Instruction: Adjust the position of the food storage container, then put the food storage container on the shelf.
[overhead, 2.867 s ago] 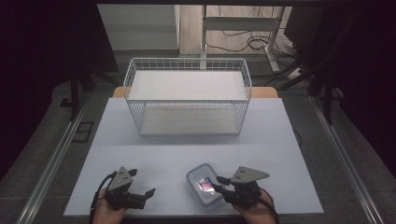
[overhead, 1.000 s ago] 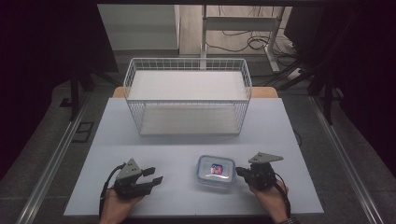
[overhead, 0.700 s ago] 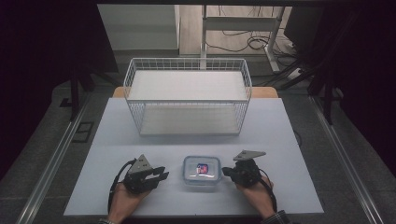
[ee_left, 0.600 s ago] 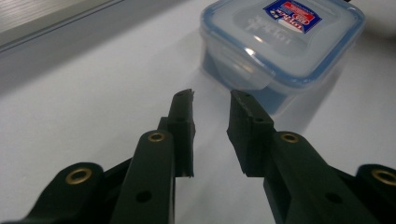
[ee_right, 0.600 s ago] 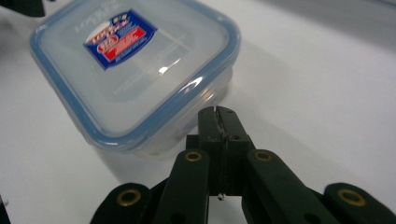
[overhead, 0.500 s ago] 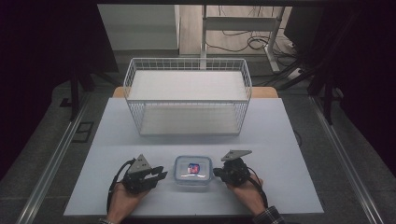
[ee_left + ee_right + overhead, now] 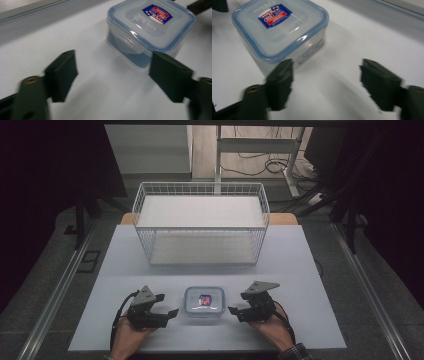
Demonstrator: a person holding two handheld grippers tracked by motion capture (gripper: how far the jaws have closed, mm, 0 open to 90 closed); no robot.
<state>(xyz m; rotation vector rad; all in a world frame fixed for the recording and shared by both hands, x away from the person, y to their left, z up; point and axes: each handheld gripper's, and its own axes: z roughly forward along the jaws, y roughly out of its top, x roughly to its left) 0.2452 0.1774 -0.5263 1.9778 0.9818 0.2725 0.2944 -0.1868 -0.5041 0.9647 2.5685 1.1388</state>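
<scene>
1. The high view takes in the whole white table [image 7: 300, 250]: a white wire basket [image 7: 200, 222] stands at its far middle, and a small clear plastic box [image 7: 204, 301] sits at the near middle, between the two grippers.
2. In that view the left gripper [image 7: 162, 309] lies just left of the box and the right gripper [image 7: 239, 310] just right of it. Each is held in a hand coming in from the near edge, and each carries a grey three-cornered plate on top.
3. The left gripper view brings the box [image 7: 150, 27] close. It is square with rounded corners, has see-through walls, and carries a lid rimmed in blue with a clear latch flap folded down its near side.
4. A red and blue label sits on the lid, and raised lettering runs beside it; the words are too blurred to read.
5. The left gripper [image 7: 112, 75] has its black jaws spread wide with bare table between them. The right-hand jaw overlaps the box's near corner; whether it touches cannot be told.
6. The right gripper view shows the box [image 7: 279, 30] from the other side, its label turned the opposite way.
7. The right gripper [image 7: 327, 82] is likewise spread wide and holds nothing. Its left-hand jaw sits just before the box's near wall.
8. The table surface is smooth, matt and pale.
</scene>
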